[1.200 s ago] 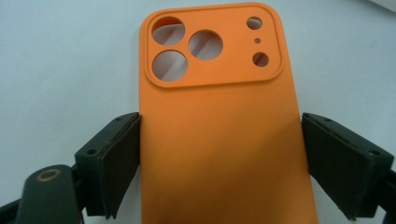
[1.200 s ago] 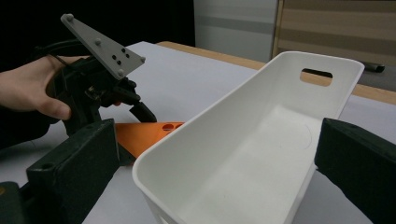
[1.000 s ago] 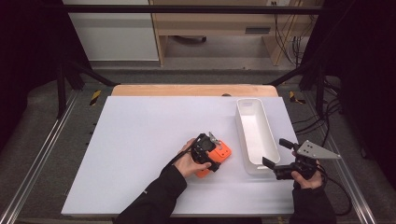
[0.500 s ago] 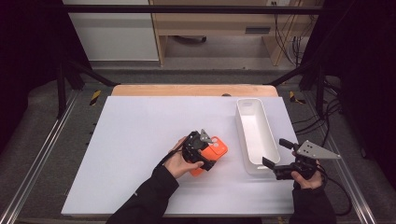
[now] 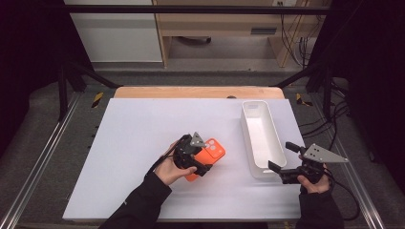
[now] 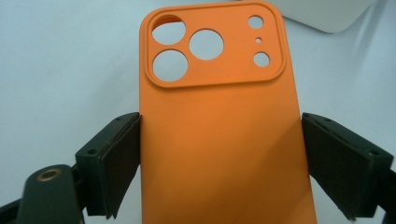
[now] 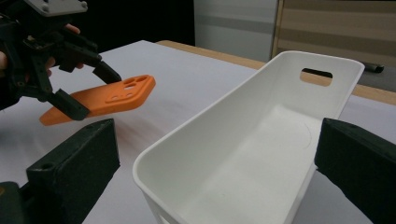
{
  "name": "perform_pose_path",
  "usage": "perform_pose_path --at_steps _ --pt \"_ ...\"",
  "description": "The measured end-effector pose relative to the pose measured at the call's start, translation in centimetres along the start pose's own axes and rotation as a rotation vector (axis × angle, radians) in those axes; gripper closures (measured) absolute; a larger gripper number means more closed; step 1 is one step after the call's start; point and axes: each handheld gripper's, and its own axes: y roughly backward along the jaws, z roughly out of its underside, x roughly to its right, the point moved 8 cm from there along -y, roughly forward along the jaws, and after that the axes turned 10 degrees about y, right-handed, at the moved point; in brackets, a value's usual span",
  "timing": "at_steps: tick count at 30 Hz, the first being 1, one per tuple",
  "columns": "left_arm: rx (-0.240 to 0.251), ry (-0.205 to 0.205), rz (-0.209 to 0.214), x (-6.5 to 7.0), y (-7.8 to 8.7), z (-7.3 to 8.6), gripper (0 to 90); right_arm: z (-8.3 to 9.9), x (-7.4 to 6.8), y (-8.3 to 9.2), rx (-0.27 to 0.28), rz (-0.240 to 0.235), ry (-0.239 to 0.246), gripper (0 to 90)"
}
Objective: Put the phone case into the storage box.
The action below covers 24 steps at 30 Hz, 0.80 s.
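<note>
Both jaws clamp phone case [image 6: 219,135] long edges, lifted off table [image 5: 143,133].

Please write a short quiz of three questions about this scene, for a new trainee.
1. True or false: the orange phone case lies flat on the white table.
2. Which gripper holds the case? A) the left gripper B) the right gripper
3. Fill in: near its handle cutout, the inside of the white bin is ____.

Key
1. False: in the right gripper view the case is lifted off the table, between the left gripper's jaws.
2. A. The left jaws press on its two long edges; the right gripper's jaws stand open at the near end of the bin.
3. Empty.
</note>
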Motion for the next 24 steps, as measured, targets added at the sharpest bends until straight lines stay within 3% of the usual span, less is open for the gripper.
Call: perform_pose_path --at_steps 15,24 --pt "0.081 -0.034 0.019 -0.1 3.4 1.4 14.2 0.1 -0.2 -0.2 -0.013 -0.007 0.015 0.3" --pt "0.097 -0.057 0.041 0.4 3.8 1.9 14.2 -0.4 -0.9 -0.3 -0.015 -0.029 0.045 0.3"
